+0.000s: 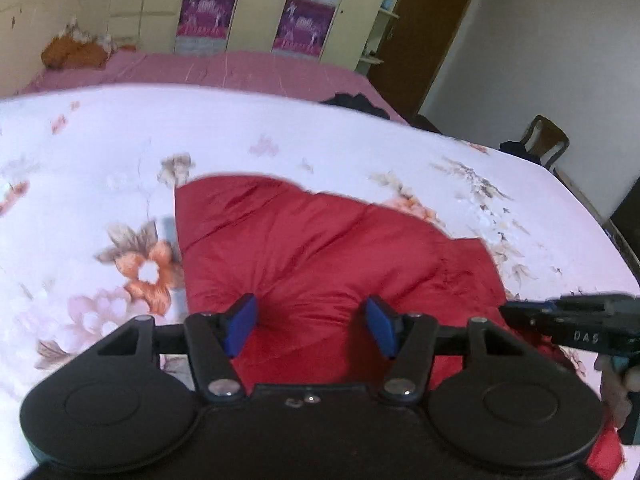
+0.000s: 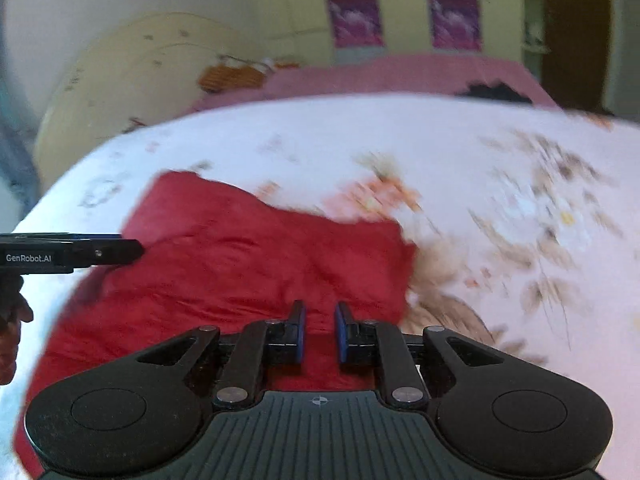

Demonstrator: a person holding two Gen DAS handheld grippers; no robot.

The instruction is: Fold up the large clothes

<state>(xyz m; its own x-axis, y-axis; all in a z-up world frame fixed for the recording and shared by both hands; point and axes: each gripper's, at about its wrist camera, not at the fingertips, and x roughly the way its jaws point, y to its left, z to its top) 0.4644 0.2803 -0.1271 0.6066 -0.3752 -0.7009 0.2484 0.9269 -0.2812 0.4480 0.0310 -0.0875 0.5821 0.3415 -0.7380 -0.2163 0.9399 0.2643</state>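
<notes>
On the near half of the bed point(image 1: 100, 152), spread over a white sheet printed with orange and brown flowers: red garment point(image 1: 320, 240), smooth slightly glossy woven fabric, puffed and creased, shallow folds radiating from a dimple near its near edge. Far outline of garment irregular, a rounded hump toward the bed's far left, a squared corner toward its right side; near portion runs under both tools and off the lower frame. Left gripper point(image 1: 312, 326) angled down over the garment's near-middle, blue pads set well apart, jaws open with only fabric surface visible below the gap; contact of pads with cloth not determinable. Right gripper point(image 2: 319, 332) likewise angled down over the garment's near edge, flat blue-faced fingers nearly parallel with a narrow slot between them, red cloth visible through the slot, no fold clearly pinched; jaws close to closed, gripping nothing that can be confirmed. Bodies of both tools matte black plastic, rounded lobes, bright metal pivot pins. Right-wrist view smeared by motion blur, floral print streaked. Beyond the white sheet, toward the bed's far edge: pink striped cover point(image 1: 224, 68), a dark crumpled item point(image 1: 352, 102) at its right side, an orange bundle point(image 1: 72, 54) at the far left corner. Wooden chair point(image 1: 546, 142) off the bed's right side.
</notes>
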